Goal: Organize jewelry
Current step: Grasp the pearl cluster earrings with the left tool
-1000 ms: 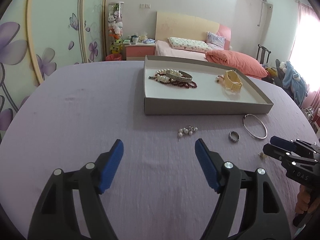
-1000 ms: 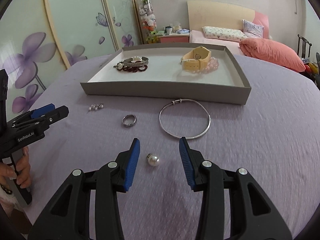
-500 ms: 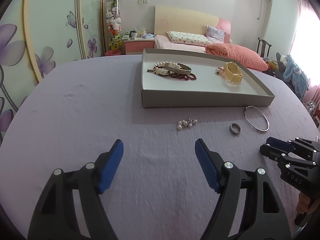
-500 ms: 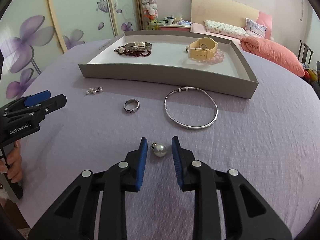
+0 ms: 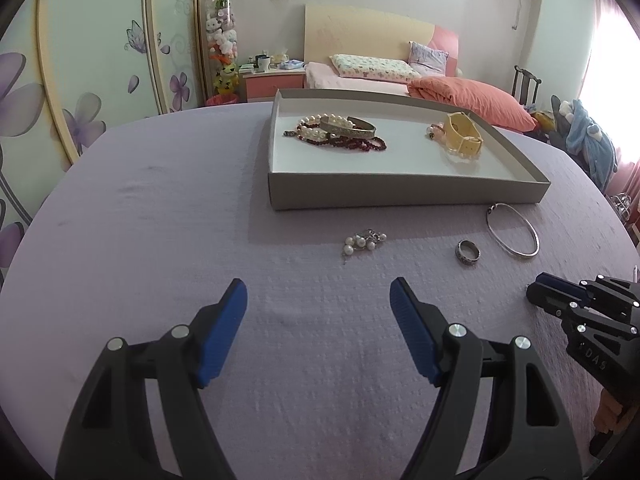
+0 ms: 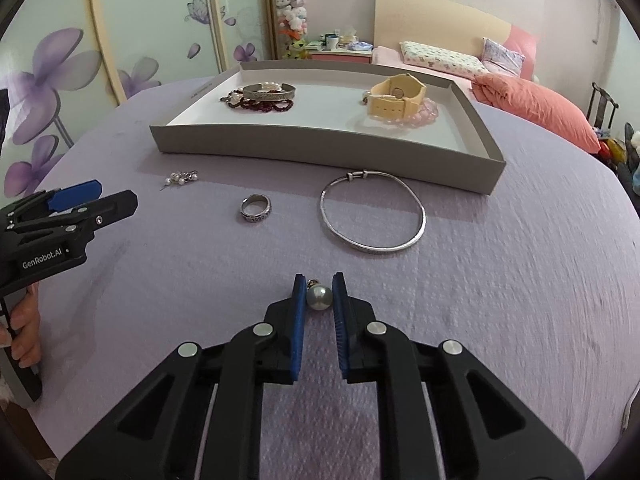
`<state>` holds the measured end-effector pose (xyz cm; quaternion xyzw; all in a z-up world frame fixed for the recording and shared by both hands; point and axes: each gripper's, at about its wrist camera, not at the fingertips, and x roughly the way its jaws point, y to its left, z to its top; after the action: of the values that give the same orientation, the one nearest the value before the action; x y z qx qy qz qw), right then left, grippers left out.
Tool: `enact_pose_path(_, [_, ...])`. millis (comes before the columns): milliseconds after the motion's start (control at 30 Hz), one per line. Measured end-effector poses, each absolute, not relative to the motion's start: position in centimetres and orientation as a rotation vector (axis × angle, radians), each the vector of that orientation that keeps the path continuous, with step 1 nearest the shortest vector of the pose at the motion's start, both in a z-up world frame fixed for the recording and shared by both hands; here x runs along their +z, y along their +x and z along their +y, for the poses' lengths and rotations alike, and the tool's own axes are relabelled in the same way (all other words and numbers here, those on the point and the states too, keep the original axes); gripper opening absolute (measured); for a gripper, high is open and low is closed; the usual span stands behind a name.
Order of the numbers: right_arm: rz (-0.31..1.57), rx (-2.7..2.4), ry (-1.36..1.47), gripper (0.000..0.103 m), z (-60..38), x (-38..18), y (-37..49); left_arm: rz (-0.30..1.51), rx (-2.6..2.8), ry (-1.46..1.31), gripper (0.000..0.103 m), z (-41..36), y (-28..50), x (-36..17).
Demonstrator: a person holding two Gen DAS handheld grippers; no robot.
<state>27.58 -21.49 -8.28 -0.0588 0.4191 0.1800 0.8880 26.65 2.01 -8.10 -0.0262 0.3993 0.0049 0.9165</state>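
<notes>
My right gripper (image 6: 319, 285) is shut on a round pearl earring (image 6: 319, 297), pinched between the blue pads just above the purple tablecloth. Ahead of it lie a thin silver bangle (image 6: 416, 229), a silver ring (image 6: 256, 208) and a small pearl cluster earring (image 6: 182, 178). Behind them stands the grey tray (image 6: 320, 150) with a pile of bracelets (image 6: 262, 98) and a cream watch (image 6: 396, 98) on pink beads. My left gripper (image 5: 318, 294) hangs open over bare cloth, short of the pearl cluster earring (image 5: 362, 241). The ring (image 5: 468, 253), bangle (image 5: 514, 230) and tray (image 5: 400, 192) show there too.
The round table (image 5: 160, 220) has a lilac cloth; its edge curves close on the left and right. A bed with a pink duvet (image 5: 472, 100), a bedside cabinet and flowered wardrobe doors stand beyond. A hand (image 6: 24, 340) grips the left tool's handle.
My right gripper's jaws have come together around the pearl earring, which lay loose between them before. The left gripper has stayed open and has barely shifted.
</notes>
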Motion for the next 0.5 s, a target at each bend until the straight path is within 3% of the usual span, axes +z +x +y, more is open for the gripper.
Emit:
enact_pose_path(433, [0.878, 0.345, -0.067, 0.014, -22.7, -8.3, 28.1, 0.870, 0.016, -0.038, 0.071, 0.2, 28.7, -8.8])
enact_pose_path(500, [0.878, 0.338, -0.065, 0.014, -22.8, -8.3, 28.1, 0.872, 0.020, -0.037, 0.067, 0.0, 29.2, -8.8])
